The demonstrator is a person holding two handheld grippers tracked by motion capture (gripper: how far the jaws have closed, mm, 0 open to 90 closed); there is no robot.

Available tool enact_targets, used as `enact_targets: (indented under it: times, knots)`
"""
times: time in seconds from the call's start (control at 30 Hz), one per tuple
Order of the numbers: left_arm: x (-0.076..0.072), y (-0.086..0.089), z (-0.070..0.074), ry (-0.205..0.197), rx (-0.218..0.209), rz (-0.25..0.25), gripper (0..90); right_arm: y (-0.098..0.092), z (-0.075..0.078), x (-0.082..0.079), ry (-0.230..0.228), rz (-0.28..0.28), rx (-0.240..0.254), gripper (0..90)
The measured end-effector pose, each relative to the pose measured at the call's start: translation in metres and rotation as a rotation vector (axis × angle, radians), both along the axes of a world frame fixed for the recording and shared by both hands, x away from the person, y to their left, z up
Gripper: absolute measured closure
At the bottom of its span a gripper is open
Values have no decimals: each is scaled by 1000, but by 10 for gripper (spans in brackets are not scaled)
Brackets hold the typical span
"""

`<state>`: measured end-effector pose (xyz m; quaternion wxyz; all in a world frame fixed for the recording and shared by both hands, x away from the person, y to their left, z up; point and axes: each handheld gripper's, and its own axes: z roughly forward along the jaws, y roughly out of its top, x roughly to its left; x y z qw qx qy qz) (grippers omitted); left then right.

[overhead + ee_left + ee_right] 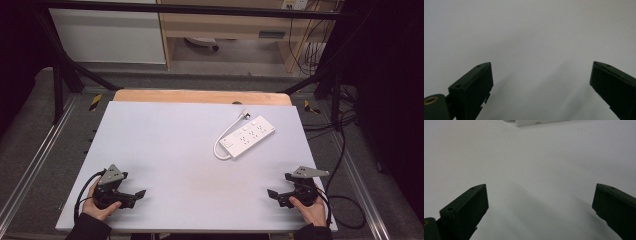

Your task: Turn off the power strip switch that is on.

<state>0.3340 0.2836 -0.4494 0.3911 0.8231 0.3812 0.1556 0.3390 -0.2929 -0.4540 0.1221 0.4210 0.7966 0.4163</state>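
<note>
Both claws stand wide open and hold nothing: the left claw and the right claw rest low at the near corners of the worktop. The white power strip, its cord looped beside it, lies untouched well beyond the right claw, so the work looks unstarted.

In right gripper view, the power strip is being cut off by the top edge, w/ just a white corner showing. In high view its sockets are too small to be told apart, and forearms are being cropped at bottom.
</note>
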Motion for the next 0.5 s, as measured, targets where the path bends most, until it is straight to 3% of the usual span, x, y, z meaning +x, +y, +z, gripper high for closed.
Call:
enact_targets:
  times: [0.5]
  knots:
    - [0, -2, -1, 1, 15, -6, 46, 2, -1, -1, 4, -6, -7, 10]
